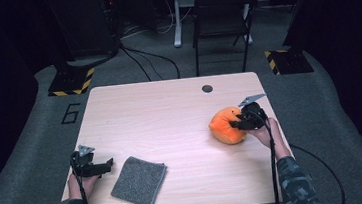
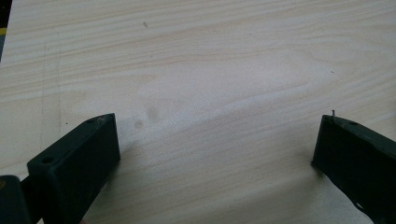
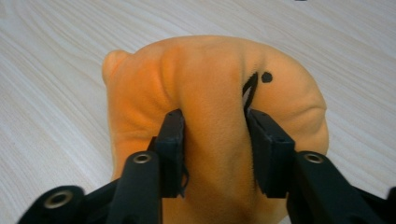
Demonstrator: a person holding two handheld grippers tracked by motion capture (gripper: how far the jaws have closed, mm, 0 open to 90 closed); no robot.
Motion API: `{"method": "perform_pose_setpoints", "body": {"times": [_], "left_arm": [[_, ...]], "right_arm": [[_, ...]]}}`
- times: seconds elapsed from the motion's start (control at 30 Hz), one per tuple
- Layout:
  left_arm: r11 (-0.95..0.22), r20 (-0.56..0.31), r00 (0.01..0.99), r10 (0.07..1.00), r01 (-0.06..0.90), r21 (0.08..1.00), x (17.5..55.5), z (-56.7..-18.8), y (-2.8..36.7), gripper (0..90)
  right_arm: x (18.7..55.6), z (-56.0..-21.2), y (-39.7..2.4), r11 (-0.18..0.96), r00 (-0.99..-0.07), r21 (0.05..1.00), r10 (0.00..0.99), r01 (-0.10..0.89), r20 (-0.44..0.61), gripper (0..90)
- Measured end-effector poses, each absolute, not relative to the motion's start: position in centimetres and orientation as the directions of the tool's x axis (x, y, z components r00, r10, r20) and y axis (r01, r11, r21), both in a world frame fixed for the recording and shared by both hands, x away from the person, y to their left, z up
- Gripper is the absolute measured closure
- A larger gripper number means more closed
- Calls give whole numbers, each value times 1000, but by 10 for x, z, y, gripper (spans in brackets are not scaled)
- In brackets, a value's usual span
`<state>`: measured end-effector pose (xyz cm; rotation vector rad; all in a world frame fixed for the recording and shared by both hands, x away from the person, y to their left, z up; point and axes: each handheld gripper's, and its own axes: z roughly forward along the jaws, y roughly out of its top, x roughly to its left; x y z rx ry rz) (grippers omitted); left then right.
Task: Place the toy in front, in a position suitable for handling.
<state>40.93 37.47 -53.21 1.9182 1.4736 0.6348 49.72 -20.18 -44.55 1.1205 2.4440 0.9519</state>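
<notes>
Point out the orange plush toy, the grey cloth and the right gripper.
orange plush toy (image 1: 223,125): high view, its bulging left side.
grey cloth (image 1: 139,180): high view, middle of the fabric.
right gripper (image 3: 215,149): right gripper view, midway between the fingers pinching the plush.

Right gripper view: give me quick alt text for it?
The right gripper has its two black fingers pinching a fold of an orange plush toy, which rests on the pale wood table. A small black dot marks the plush.
</notes>
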Motion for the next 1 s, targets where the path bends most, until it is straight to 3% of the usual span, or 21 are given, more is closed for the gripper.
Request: {"method": "perform_pose_setpoints", "body": {"times": [0.33,0.7,1.0], "left_arm": [[-176,-1,259,966,662,728,409,-532,375,2],[-177,0,258,966,663,727,409,-532,375,2],[-176,-1,258,966,663,728,409,-532,375,2]], "right_arm": [[489,-436,-197,399,-596,708,802,583,38,749],[473,-414,-173,298,-489,738,871,606,50,767],[461,-400,-146,255,-465,766,883,590,63,766]]}}
